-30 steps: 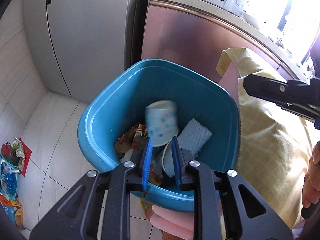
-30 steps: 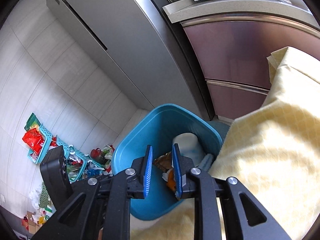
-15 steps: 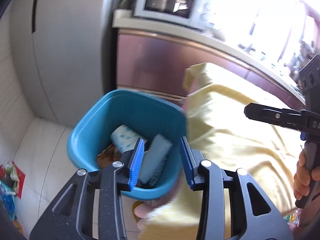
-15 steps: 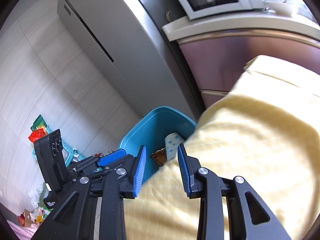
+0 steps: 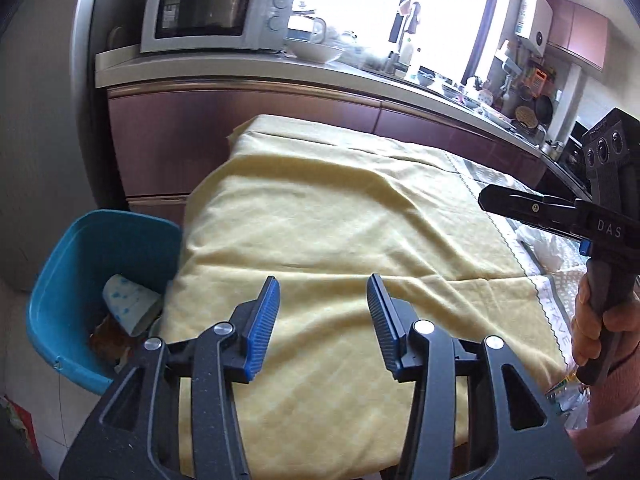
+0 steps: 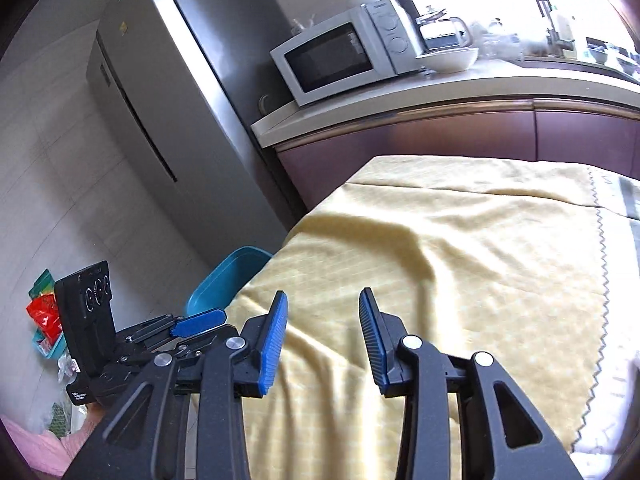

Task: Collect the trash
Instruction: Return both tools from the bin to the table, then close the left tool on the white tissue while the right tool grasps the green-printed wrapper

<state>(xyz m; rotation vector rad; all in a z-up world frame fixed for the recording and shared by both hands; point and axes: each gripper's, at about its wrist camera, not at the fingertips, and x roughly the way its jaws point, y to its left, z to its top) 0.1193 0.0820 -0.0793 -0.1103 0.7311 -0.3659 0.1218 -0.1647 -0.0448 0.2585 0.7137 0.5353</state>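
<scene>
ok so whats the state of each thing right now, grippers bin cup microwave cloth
left gripper: jaws opening, nothing between them
right gripper: jaws opening, nothing between them
blue bin: upright on the floor beside the table, trash inside
paper cup: lying on its side in the bin
microwave: door shut
yellow cloth: spread over the table, wrinkled

left tool (image 5: 322,304) and right tool (image 6: 322,320) opening, empty, swung from blue bin (image 5: 60,280) to yellow cloth (image 5: 340,220)
</scene>
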